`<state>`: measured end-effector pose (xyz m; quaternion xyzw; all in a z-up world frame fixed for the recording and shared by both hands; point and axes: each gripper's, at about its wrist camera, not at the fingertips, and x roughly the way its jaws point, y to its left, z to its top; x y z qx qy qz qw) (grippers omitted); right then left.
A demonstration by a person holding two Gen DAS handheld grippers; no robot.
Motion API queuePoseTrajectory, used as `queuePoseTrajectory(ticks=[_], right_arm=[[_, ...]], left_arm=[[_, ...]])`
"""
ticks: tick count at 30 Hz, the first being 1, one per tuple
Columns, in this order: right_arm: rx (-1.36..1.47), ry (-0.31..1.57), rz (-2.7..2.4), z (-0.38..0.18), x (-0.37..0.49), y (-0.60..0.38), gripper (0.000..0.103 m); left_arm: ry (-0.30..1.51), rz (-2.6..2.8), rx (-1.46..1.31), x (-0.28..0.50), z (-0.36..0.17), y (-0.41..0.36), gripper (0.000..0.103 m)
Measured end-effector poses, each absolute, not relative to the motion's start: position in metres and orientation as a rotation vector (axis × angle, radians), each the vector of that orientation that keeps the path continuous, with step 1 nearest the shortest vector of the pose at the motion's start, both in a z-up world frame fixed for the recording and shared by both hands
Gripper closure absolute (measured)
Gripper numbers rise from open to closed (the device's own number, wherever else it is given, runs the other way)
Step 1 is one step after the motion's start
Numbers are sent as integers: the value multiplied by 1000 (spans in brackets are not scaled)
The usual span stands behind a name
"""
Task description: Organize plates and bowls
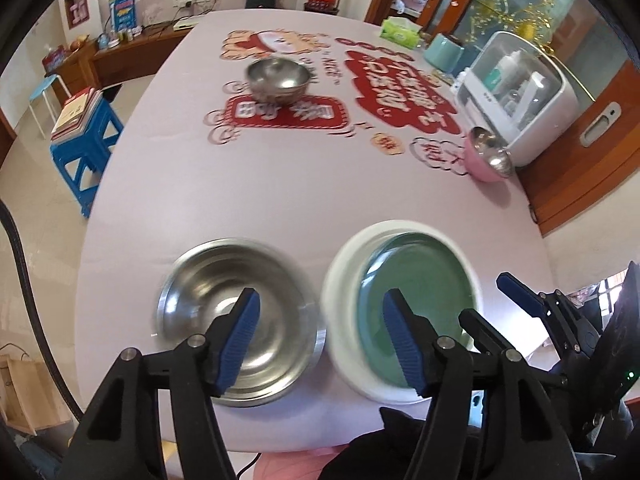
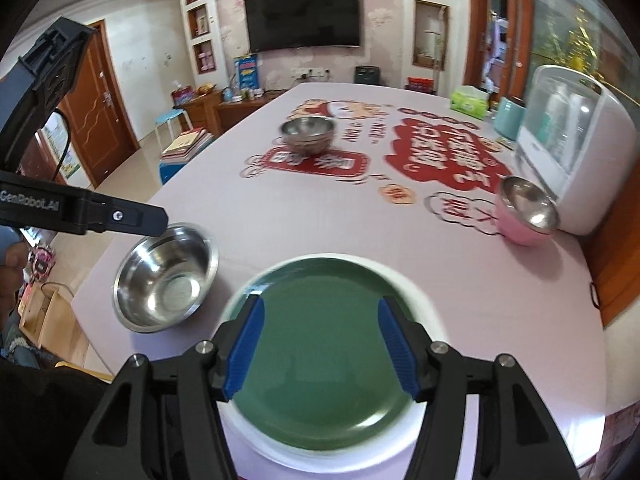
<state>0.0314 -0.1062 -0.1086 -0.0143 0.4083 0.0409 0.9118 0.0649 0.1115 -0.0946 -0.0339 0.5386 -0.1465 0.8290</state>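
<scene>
While both views blur near the front edge, the layout reads clearly enough. Left tongs [image 1: 320, 336] stand partly open, nothing between the blue pads; the right tongs [image 2: 320, 344] likewise, gaping over the plate with no grip on it. Round green ceramic plate [image 2: 320, 360] lies on a white plate [image 2: 424, 304] at 6 o'clock on the pale pink printed table [image 2: 248, 216]; its near rim is cut off behind the tong arms. Shallow stainless steel bowl [image 2: 166, 276] sits just beside it, at 9 o'clock of the plate, apart from it. Stacked steel bowls [image 2: 307, 133] stand mid-table at 12 o'clock; how many, hard to tell. Pink-sided steel bowl [image 2: 526, 210] at 2 o'clock, just beside a white domed appliance [image 2: 580, 152]. Green tissue pack [image 2: 470, 102] far back, details smeared.
</scene>
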Motion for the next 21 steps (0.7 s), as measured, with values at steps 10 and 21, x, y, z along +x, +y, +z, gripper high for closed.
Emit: queuePoseTrajectory(ticks=[10,21], right_arm=[[-33,823,54,-100,19,-175,42],[-101,788,112,-92,22,-241,42]], left_arm=[[1113,-355,-35,67,-78,31,28],[1079,-344,-36,82,-71,-45,27]])
